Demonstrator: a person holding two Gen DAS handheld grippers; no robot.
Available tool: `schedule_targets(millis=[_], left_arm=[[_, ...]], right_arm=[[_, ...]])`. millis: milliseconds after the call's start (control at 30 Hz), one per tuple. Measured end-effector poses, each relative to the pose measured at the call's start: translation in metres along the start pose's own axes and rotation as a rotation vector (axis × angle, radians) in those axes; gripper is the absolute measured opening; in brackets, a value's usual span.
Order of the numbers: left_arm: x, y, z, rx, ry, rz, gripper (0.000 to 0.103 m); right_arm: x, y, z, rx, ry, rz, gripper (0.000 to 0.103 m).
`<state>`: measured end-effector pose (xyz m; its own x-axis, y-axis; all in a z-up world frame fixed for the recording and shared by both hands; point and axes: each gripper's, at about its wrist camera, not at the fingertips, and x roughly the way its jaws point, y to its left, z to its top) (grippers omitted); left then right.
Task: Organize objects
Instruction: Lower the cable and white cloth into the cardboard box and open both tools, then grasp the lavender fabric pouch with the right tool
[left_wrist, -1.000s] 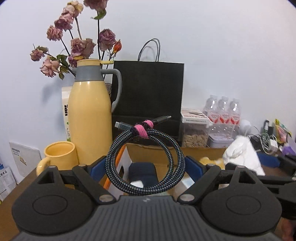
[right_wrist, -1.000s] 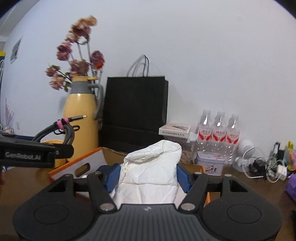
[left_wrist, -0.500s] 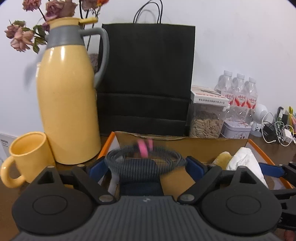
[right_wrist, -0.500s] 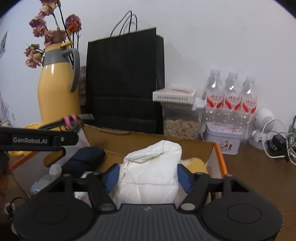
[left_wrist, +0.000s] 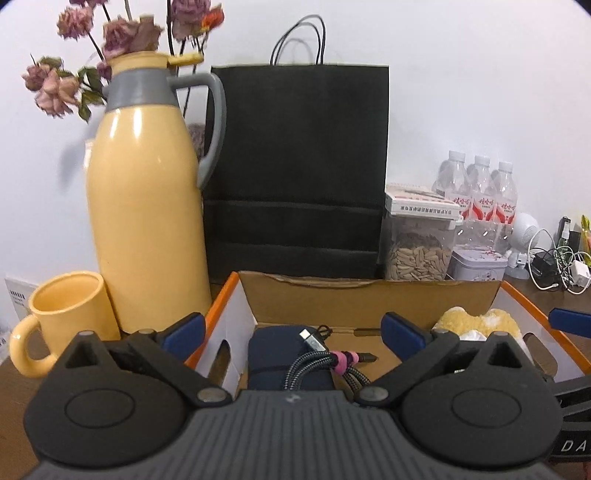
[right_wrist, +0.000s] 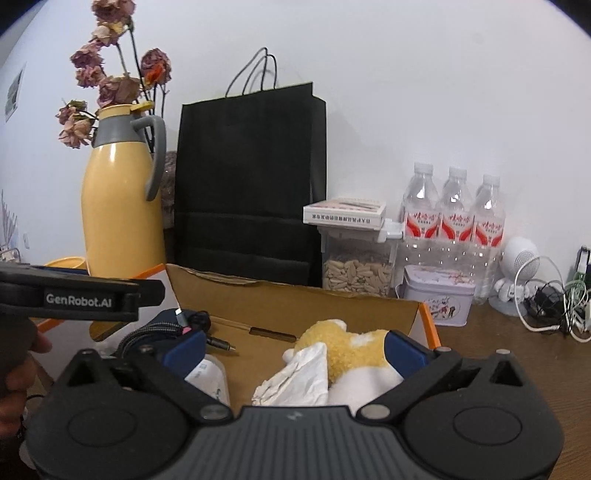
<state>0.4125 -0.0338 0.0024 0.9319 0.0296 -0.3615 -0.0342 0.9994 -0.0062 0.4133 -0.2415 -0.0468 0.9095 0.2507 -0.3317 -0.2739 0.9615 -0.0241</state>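
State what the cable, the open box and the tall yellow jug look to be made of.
Cable: woven fabric sheath, speckled weave, metal plug.
Box: corrugated cardboard, raw brown inside, rough torn edge, orange rim.
Jug: probably glossy plastic or enamelled metal, bright highlights; grey matte collar.

I see a plain white wall behind a brown wooden table, evenly lit.
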Motion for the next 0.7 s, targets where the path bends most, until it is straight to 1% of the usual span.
schedule_targets(millis=[100, 300, 367, 467, 700], left_arm=[[-0.011, -0.001, -0.002, 0.018, -0.03, -0.007, 0.103], [-0.034, 0.009, -0.007, -0.015, -0.063, 0.0, 0.103], [-0.041, 0.013, -0.011, -0.027, -0.059, 0.008, 0.103], [-0.052, 0.019, -0.019, -0.044, -0.033, 0.018, 0.103], [-0.086, 0.03, -0.039, -0.04, 0.003, 0.039, 0.103]], right_arm=[[-0.007, 0.004, -0.001, -0.024, -0.029, -0.007, 0.103], [-0.023, 0.012, -0.006, -0.057, -0.043, -0.024, 0.103], [-0.03, 0.015, -0.009, -0.066, -0.039, -0.038, 0.103], [-0.044, 0.018, -0.016, -0.071, -0.029, -0.045, 0.103], [-0.081, 0.027, -0.031, -0.058, -0.003, -0.032, 0.103]])
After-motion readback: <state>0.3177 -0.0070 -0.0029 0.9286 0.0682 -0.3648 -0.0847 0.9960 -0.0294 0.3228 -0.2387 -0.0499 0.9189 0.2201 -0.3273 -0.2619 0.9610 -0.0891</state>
